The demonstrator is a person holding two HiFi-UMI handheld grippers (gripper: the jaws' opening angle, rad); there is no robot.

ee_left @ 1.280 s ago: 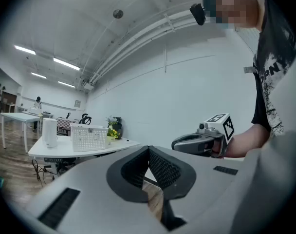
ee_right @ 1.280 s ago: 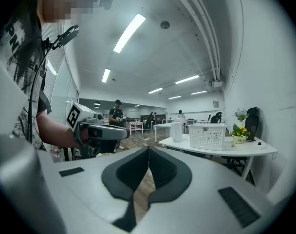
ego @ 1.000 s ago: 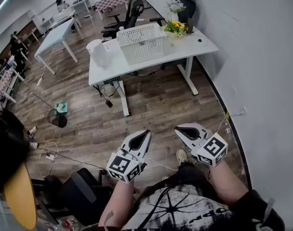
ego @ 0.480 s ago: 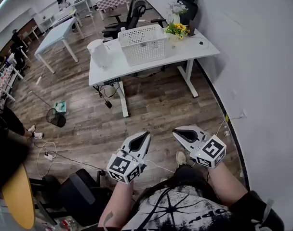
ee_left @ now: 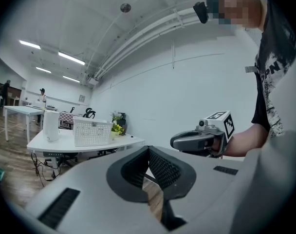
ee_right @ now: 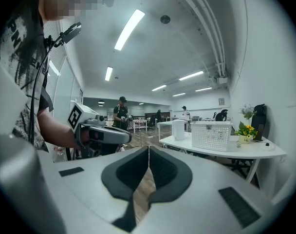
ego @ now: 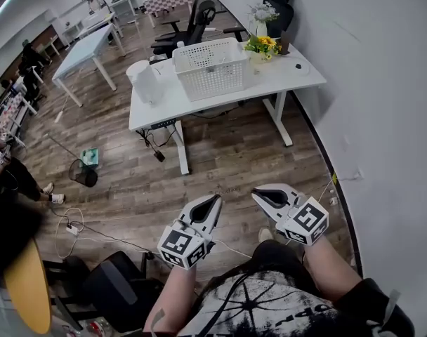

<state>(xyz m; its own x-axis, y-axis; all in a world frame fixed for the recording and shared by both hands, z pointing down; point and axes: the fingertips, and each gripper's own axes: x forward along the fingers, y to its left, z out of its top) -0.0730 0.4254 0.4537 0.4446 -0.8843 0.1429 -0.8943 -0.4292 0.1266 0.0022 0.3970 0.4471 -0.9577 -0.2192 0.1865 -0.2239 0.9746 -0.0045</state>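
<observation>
Your left claw (ego: 213,201) and right claw (ego: 260,195) are both clenched and empty over the wooden floor (ego: 220,153), well apart from the table (ego: 284,72). The basket (ego: 211,67) sits mid-table and looks empty. Hold them level, side by side.

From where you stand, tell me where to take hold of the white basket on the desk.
Probably take the white basket by the top rim of its long wall facing you, coming over the near edge of the desk. It stands upright and open-topped, so a gripper can straddle that thin wall; a white cylinder and flowers flank its ends.
</observation>
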